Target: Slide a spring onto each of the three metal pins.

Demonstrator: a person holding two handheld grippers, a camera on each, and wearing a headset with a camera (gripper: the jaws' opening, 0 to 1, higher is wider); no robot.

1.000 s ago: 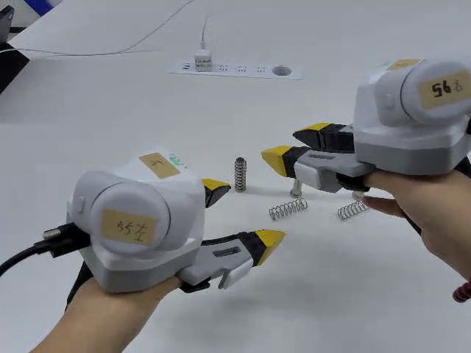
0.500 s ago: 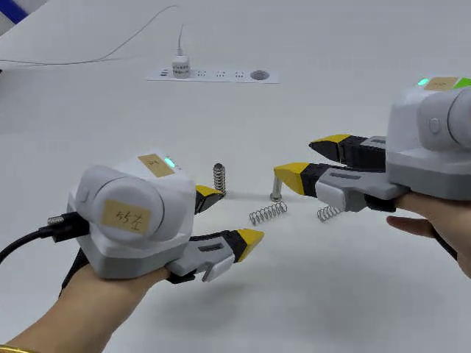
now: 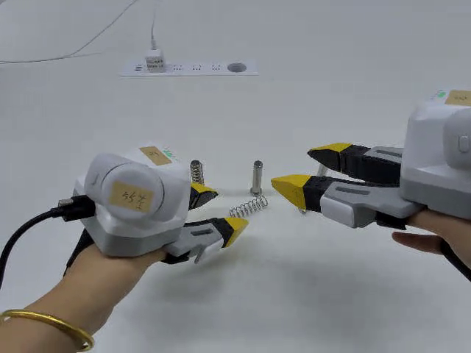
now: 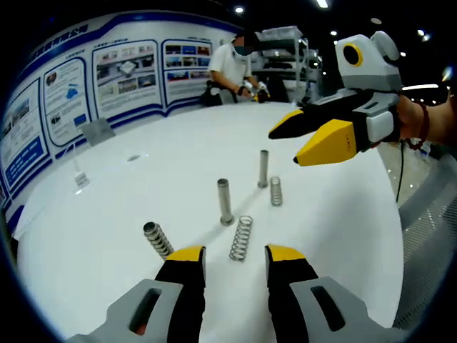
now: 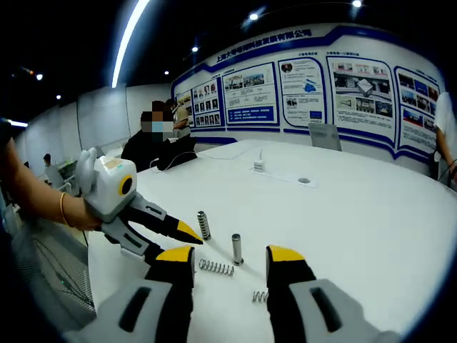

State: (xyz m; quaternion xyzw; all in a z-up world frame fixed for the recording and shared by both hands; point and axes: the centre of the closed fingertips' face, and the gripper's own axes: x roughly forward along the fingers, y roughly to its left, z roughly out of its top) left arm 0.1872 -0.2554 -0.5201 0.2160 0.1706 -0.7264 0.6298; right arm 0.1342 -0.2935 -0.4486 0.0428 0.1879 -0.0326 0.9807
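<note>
Left gripper (image 3: 219, 212): jaws parted, nothing held, low over the bench (image 3: 331, 73). Right gripper (image 3: 305, 170): jaws likewise apart and empty, tips pointed toward the left one.

Near pin (image 4: 148, 228) — upright, already carrying a fitted spring (image 3: 196, 173). Middle pin (image 3: 257, 177) — upright and bare, with a loose spring (image 3: 248, 207) lying on its side just beside the base. Far pin (image 4: 263, 168) stands bare. A second loose spring (image 4: 275, 191) rests close to it on the bench.

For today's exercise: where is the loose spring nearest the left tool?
In the head view the spring lies flat before the middle pin, just right of the left tool.
</note>
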